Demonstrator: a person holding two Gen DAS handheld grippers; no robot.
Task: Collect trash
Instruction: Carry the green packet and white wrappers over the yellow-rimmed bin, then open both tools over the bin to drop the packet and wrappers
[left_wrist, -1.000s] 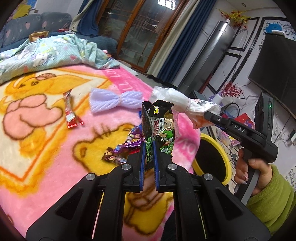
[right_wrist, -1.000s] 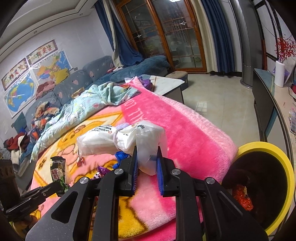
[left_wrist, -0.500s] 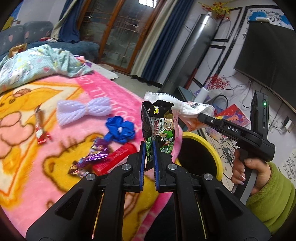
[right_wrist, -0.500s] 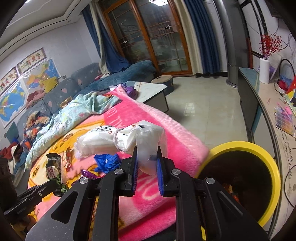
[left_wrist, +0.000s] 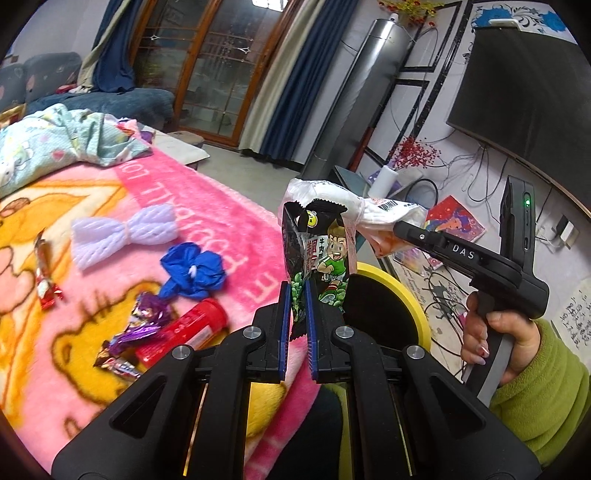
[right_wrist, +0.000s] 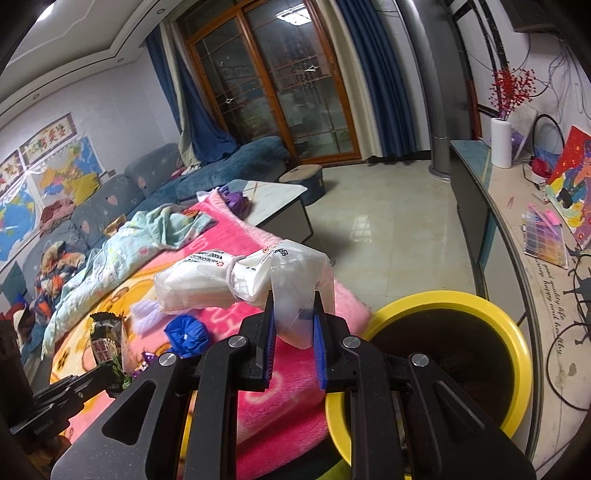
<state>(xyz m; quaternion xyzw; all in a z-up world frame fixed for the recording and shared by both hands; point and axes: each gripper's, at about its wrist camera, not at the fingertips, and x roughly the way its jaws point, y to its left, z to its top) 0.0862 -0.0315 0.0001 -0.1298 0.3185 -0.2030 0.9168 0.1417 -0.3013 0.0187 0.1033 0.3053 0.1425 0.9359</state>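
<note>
Between the left gripper (left_wrist: 296, 306) fingers a black snack wrapper (left_wrist: 318, 251) is clamped upright, near the yellow bin (left_wrist: 399, 295), above the pink blanket (left_wrist: 229, 221). From the right wrist, the right gripper (right_wrist: 293, 325) pinches a white plastic bag (right_wrist: 251, 277) beside the bin's rim (right_wrist: 513, 332)

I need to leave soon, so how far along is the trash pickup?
Partly done: the yellow bin already holds some trash. In hand: the left claw grips a snack packet, the right claw a white bag. Left on the blanket: purple wrappers and a red wrapper.
</note>
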